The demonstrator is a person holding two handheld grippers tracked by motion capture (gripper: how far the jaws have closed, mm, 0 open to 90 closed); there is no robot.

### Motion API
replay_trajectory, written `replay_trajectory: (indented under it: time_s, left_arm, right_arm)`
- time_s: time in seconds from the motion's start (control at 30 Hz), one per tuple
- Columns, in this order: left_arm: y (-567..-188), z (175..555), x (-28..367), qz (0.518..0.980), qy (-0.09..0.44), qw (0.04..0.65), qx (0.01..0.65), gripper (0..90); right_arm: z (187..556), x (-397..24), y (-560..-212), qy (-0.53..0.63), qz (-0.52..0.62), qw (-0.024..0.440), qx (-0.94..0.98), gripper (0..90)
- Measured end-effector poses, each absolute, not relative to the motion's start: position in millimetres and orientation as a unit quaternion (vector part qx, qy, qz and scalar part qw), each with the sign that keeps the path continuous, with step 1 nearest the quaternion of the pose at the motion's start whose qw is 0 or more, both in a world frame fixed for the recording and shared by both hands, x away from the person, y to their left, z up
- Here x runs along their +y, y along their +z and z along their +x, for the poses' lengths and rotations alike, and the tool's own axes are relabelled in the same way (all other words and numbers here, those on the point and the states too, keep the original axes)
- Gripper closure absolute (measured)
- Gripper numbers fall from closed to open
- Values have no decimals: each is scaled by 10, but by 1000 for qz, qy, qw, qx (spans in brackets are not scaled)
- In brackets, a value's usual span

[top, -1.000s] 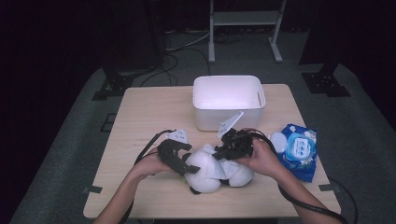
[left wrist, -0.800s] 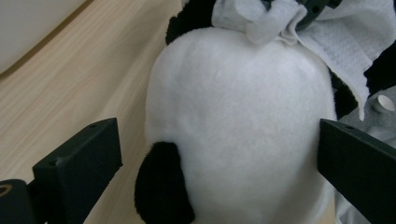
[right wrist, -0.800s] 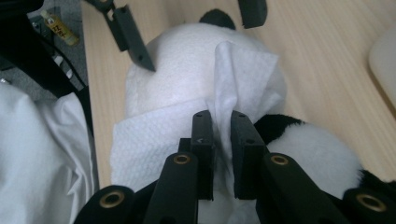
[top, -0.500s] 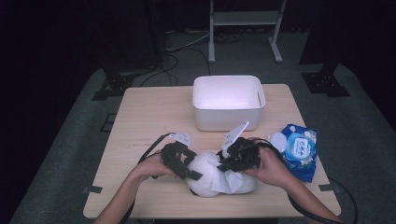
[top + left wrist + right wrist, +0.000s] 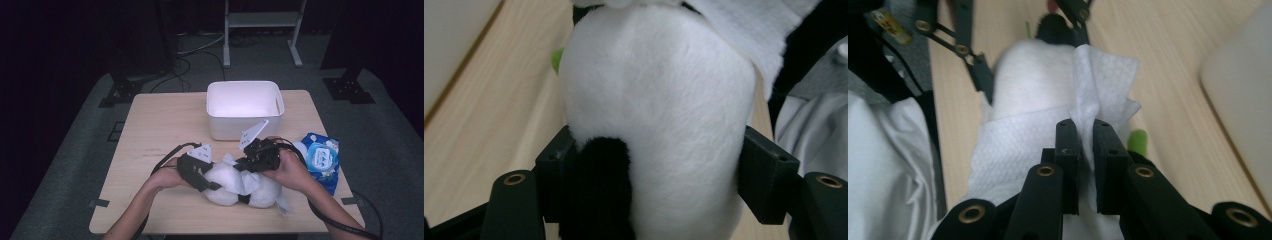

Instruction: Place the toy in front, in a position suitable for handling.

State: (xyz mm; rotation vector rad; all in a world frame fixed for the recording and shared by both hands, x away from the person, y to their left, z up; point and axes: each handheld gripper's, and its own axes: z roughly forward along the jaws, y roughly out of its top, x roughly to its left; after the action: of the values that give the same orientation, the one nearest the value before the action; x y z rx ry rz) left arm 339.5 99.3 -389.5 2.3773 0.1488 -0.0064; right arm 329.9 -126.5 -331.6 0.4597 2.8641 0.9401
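Wiping is the step in hand: the right gripper (image 5: 1083, 145) pinches a white wipe (image 5: 1048, 135) over the plush panda (image 5: 240, 182) at lower centre of the high view. The left gripper (image 5: 659, 175), jaws just closing, apparently clamps its body. Keep strokes short against that hold.
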Motion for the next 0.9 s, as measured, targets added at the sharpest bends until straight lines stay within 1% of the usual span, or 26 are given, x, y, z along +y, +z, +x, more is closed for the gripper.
replay_trajectory:
  time_s: [0.07, 0.43, 0.53, 0.7, 0.9]
  left_arm:
    - [-3870, 3383, 1007, 931, 11, 362, 54, 291]
    - [-3894, 3377, 1074, 923, 10, 379, 62, 288]
    - [-3898, 3364, 1074, 919, 10, 390, 62, 288]
    - [-3859, 3333, 1045, 915, 14, 399, 63, 294]
    - [-3831, 3345, 1023, 917, 13, 393, 66, 301]
  right_arm:
    - [3329, -1293, -3318, 301, 155, 51, 940, 825]
    - [3265, -1765, -3307, 324, 196, 57, 924, 824]
    - [3245, -1826, -3327, 330, 200, 54, 921, 823]
    - [3212, -1897, -3333, 333, 205, 54, 919, 823]
    - [3234, -1780, -3316, 326, 199, 55, 922, 822]
